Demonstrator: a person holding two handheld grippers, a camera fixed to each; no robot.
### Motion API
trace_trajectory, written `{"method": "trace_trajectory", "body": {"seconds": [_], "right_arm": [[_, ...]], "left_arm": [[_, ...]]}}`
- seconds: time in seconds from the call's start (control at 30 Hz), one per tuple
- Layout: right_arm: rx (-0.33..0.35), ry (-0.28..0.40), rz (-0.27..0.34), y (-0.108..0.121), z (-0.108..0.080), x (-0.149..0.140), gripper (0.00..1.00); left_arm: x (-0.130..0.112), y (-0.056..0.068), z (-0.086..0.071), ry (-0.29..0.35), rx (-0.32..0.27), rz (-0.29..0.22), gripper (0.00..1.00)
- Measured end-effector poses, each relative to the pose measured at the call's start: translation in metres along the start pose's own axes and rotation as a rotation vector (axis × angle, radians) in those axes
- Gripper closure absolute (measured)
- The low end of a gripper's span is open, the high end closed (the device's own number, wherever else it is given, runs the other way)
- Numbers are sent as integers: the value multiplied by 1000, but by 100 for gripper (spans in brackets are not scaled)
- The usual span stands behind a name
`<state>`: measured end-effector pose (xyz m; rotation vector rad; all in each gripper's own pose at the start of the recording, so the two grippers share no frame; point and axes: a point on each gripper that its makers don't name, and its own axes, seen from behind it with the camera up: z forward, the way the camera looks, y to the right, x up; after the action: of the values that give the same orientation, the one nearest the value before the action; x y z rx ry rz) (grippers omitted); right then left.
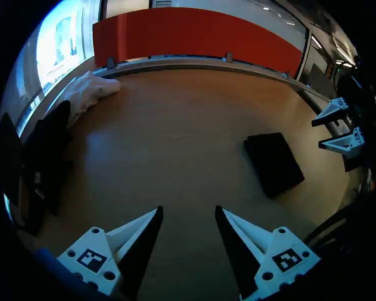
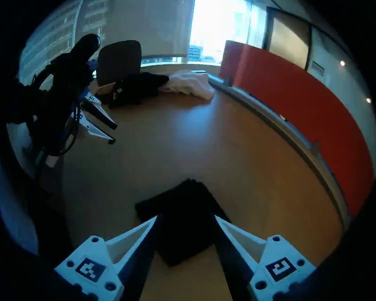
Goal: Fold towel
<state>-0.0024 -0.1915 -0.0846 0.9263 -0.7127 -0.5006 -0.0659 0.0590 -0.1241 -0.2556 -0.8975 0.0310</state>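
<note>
Towel (image 1: 274,163) lies flat as a dark folded rectangle on the table (image 1: 188,115), out on the bare wood well away from the edge with the red screen (image 1: 198,32) and nearer the side where my right tongs (image 2: 186,216) hang. Those tongs are released, fingers spread wide with nothing between them. In the right gripper view the towel shows in the gap past their tips, and from the left gripper view they stand apart from it, not touching. My left tongs (image 1: 188,208) are released as well, fingers wide, gripping nothing, held over bare wood short of the towel. White cloth (image 1: 90,90) is heaped at the far corner by the screen edge, and a dark garment (image 2: 138,83) lies beside it, in front of a chair (image 2: 119,60).
</note>
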Motion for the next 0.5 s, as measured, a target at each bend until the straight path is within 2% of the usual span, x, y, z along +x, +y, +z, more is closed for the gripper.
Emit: {"method": "trace_trajectory", "body": {"seconds": [0.23, 0.5], "right_arm": [[-8, -20, 15, 2, 0, -15, 31], [-12, -60, 45, -3, 6, -45, 31]], "left_arm": [[1, 2, 1, 0, -3, 3, 24], [1, 3, 0, -1, -3, 6, 24]]}}
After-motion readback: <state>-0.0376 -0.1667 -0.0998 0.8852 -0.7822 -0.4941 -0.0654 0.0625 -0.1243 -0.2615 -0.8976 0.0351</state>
